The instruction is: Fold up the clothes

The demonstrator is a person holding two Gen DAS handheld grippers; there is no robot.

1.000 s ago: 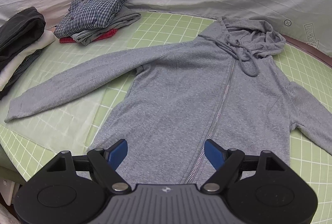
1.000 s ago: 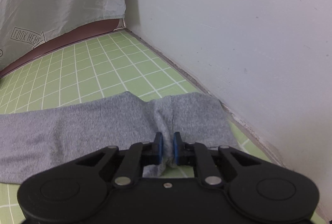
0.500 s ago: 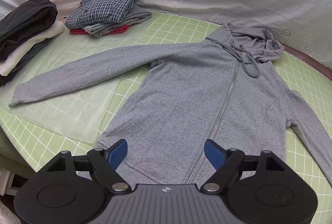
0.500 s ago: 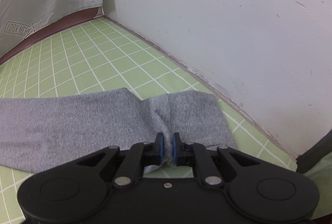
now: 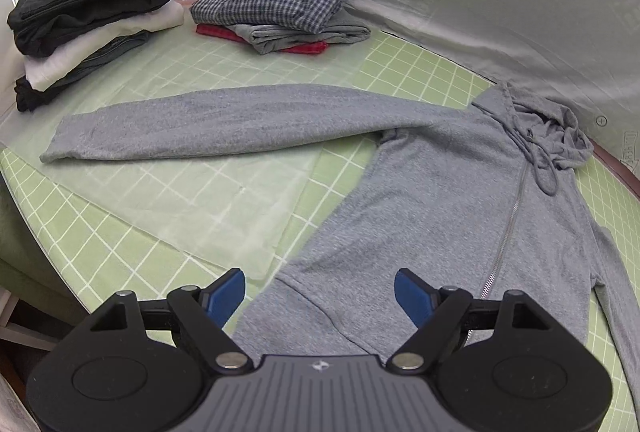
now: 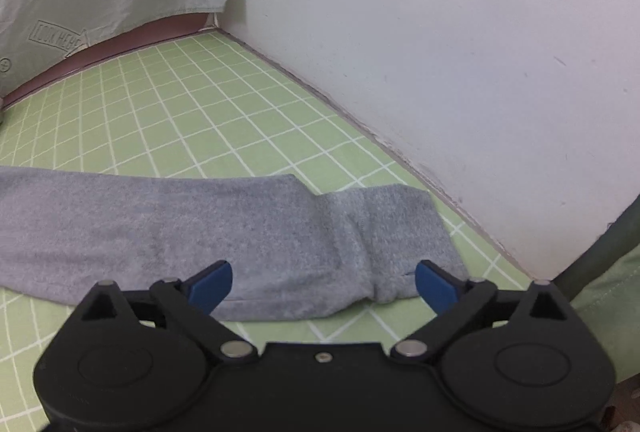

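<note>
One flat, fleecy grey hoodie (image 5: 440,216)

We are holding right gripper (image 6: 323,282) spread wide, gripping nothing, just above grey sleeve (image 6: 192,232). Sleeve cuff (image 6: 400,232) is lying flat on green grid mat (image 6: 208,120), near white wall (image 6: 440,32).

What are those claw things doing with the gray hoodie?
A person is folding clothes with a claw in each hand. The gray hoodie lies flat on the green checked table, zipped, sleeves spread out. The right claw is open just above one sleeve's cuff. The left claw is open over the hoodie's bottom edge. Two piles of folded clothes wait at the back.
</note>
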